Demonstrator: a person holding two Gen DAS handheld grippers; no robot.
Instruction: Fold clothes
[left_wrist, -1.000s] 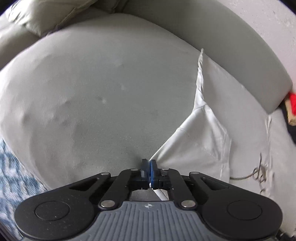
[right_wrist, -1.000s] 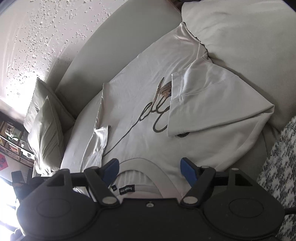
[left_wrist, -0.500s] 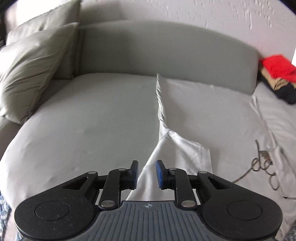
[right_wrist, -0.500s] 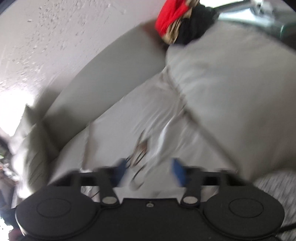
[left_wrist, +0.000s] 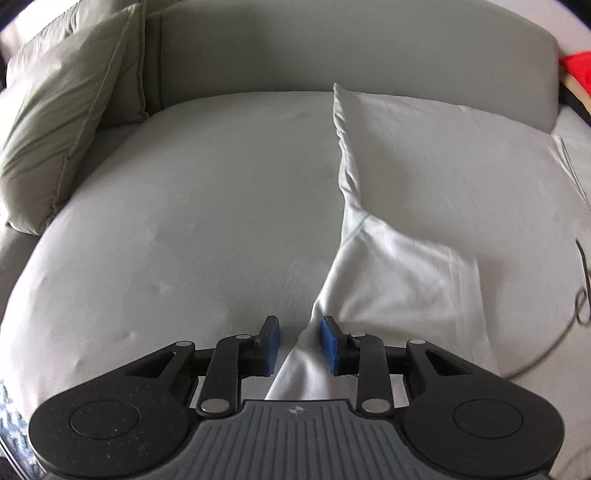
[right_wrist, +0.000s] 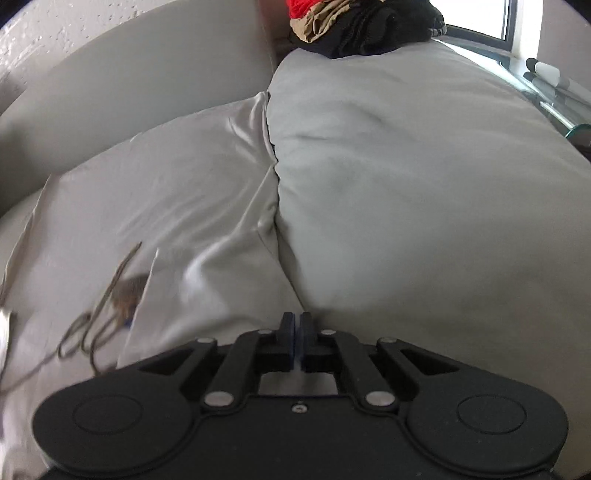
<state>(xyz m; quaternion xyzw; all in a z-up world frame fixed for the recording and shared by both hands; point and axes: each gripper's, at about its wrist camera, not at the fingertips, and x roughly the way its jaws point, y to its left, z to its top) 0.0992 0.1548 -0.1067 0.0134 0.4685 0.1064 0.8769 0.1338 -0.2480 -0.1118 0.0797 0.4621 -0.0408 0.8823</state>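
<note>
left gripper (left_wrist: 298, 344) jaws opening, t-shirt (left_wrist: 424, 206) edge loose between the pads. right gripper (right_wrist: 296, 341) pinched shut on the shirt's fold (fabric barely visible). shirt lies spread on the sofa cushion (left_wrist: 192, 221).

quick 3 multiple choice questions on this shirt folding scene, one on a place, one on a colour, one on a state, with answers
1. Where does the pile of clothes lie in the right wrist view?
A. at the top, beyond the big cushion
B. under the right gripper
C. on the floor

2. What colour is the T-shirt spread on the sofa?
A. red
B. white
C. black

3. How do the pads of the right gripper stand?
A. wide apart
B. pressed together
C. out of view

Answers:
1 A, red, tan and black cloth sits past the cushion's far edge.
2 B, the cloth is pale white against the grey seat.
3 B, no gap shows between the pads, while the left gripper is opening around the shirt's edge.
</note>
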